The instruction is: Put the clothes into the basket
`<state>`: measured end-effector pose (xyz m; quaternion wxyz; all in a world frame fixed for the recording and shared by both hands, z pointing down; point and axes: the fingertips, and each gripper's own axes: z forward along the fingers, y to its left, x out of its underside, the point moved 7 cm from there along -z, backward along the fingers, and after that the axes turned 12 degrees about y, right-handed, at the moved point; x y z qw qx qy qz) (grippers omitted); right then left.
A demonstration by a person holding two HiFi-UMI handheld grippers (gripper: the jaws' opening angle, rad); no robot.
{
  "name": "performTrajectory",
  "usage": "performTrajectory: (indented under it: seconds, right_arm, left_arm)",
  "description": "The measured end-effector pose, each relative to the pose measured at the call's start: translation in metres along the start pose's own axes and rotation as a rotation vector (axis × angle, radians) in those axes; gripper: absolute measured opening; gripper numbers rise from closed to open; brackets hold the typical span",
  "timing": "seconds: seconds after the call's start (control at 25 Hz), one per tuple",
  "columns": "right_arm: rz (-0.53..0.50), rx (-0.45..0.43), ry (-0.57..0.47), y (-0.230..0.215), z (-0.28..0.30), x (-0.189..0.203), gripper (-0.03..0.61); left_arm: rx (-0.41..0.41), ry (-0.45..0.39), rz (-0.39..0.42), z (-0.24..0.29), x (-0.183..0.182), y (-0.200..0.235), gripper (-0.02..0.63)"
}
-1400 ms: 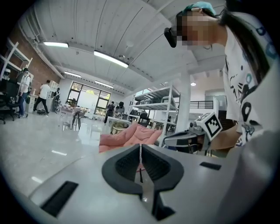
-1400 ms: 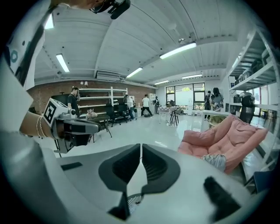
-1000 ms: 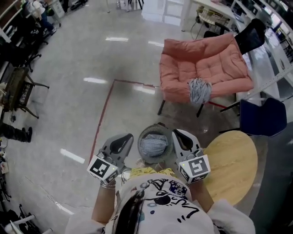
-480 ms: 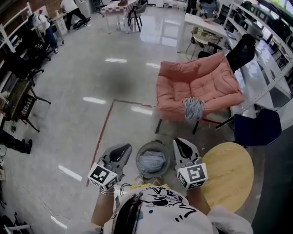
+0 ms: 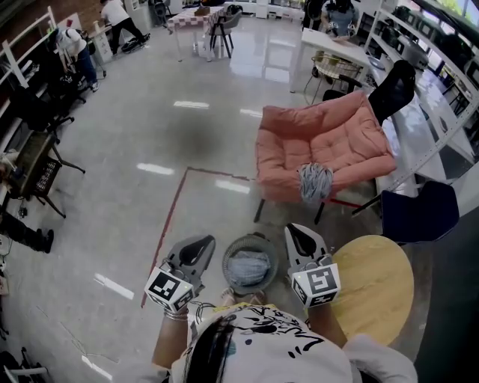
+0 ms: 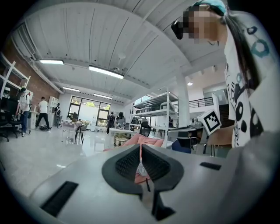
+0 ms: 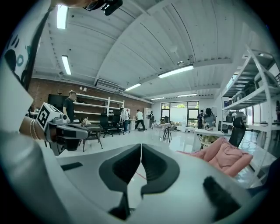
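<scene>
A round grey mesh basket stands on the floor just in front of me, with a pale blue-grey garment lying in it. A grey striped garment hangs over the front edge of a pink padded armchair further off. My left gripper is held left of the basket and my right gripper right of it, both above it. Each is shut with nothing between its pads. In the left gripper view the shut left gripper points at the armchair. The right gripper looks shut too.
A round wooden table stands close at my right, with a dark blue chair behind it. A red tape line runs along the floor at the left. Desks, shelves, chairs and people fill the far side of the room.
Both grippers have risen a little above the basket and stayed shut. The head view has tipped up, so the basket sits lower in the picture and more of the room shows.
</scene>
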<state>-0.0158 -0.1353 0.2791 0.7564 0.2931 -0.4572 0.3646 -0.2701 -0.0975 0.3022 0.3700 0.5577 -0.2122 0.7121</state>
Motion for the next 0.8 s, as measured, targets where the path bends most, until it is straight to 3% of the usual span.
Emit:
performTrajectory:
  seconds: [0.4,0.8]
  right_arm:
    - [0.008,-0.014,-0.004,-0.008,0.001,-0.001,0.031]
    - [0.033,-0.005,-0.007,-0.019,-0.007,0.005,0.031]
  left_arm:
    - [-0.039,0.013,0.024,0.001,-0.006,0.004,0.025]
    - [-0.018,0.018,0.035,0.011,-0.007,-0.005,0.025]
